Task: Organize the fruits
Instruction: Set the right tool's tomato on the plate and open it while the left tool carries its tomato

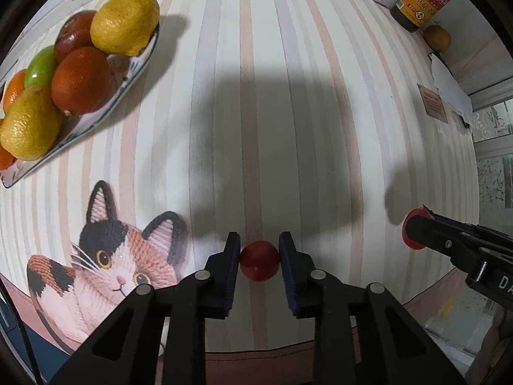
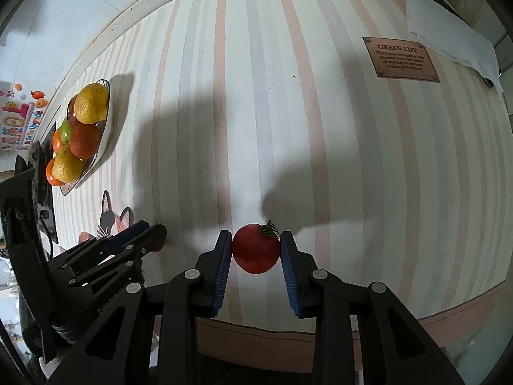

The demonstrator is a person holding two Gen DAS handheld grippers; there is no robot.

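My left hand-held gripper (image 1: 259, 258) pointed straight down, clamped on a small red fruit (image 1: 259, 264) above the striped desk (image 1: 272, 96). My right hand-held gripper (image 2: 256, 248) likewise gripped a stemmed red fruit (image 2: 256, 252), its pads pressed against both sides. The fruit plate (image 1: 128, 80), piled with a lemon (image 1: 125, 22), an orange (image 1: 81, 80) and others, sat well apart, up and to the left. I judged the plate crowded, so each fruit should be lowered into a gap gently before release, or it might roll off.
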